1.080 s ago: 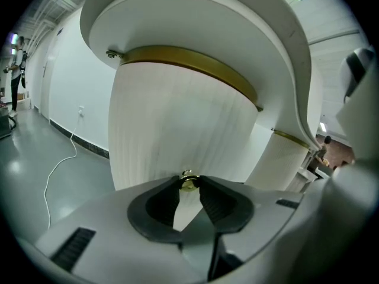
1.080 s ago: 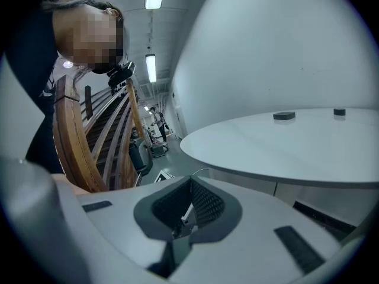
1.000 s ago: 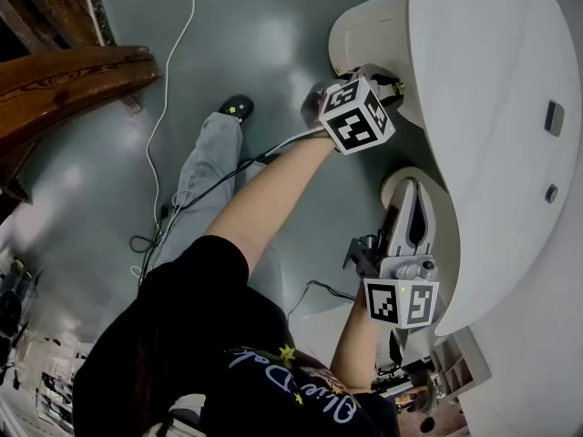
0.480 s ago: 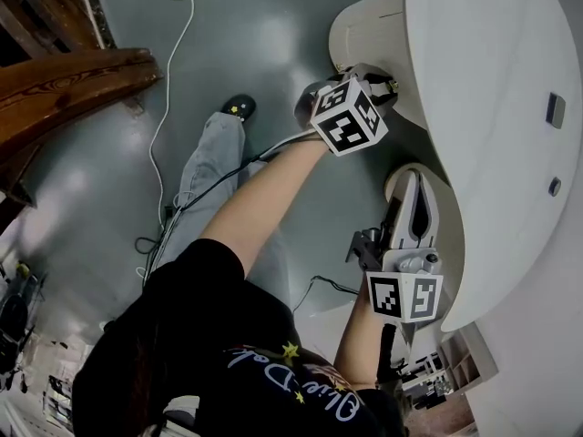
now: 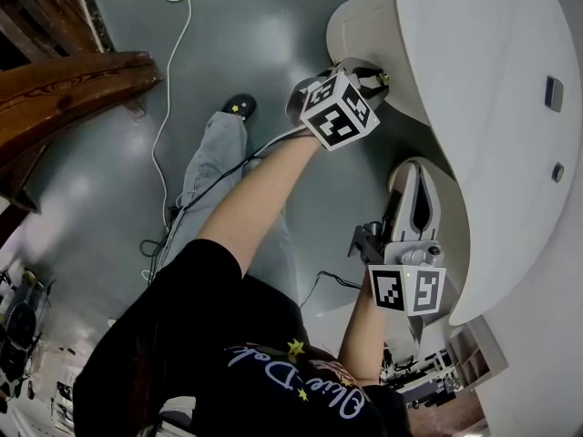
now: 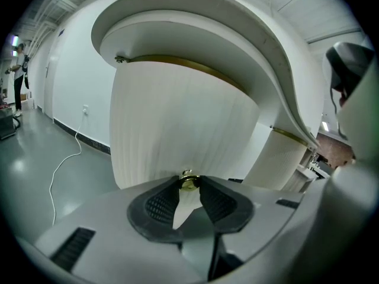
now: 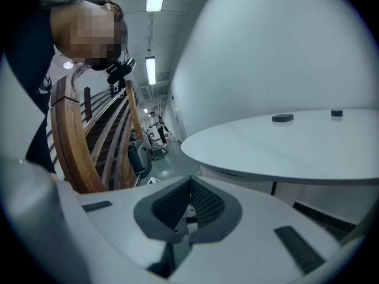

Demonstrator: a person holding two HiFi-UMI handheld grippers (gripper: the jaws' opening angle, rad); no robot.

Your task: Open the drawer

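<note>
Shows the left gripper point(image 5: 373, 73) a touch farther out from the edge of the white surface point(image 5: 483, 89) than 1 second ago, and the right gripper point(image 5: 417, 176) about where it was. Finds the left jaws clamped on the small brass knob point(image 6: 188, 177), 1 dark pad on each side of it. Places that knob on the ribbed, curved white front of the drawer point(image 5: 360, 35), which stands below the surface's overhanging rim with a thin brass band along its top edge. Cannot tell from these views how far out the drawer stands. Puts the right gripper under the same rim, nearer the person than the left, pointing along a 2nd rounded white front point(image 5: 446, 235). Reads the right jaws as pressed together with nothing between them. Notes 2 small dark fittings point(image 5: 553, 116) set on the surface, well apart from both grippers. Leaves a white cable point(image 5: 168, 89) trailing over the grey floor point(image 5: 255, 53) away from the surface, with dark wooden beams point(image 5: 64, 71) beyond it.
</note>
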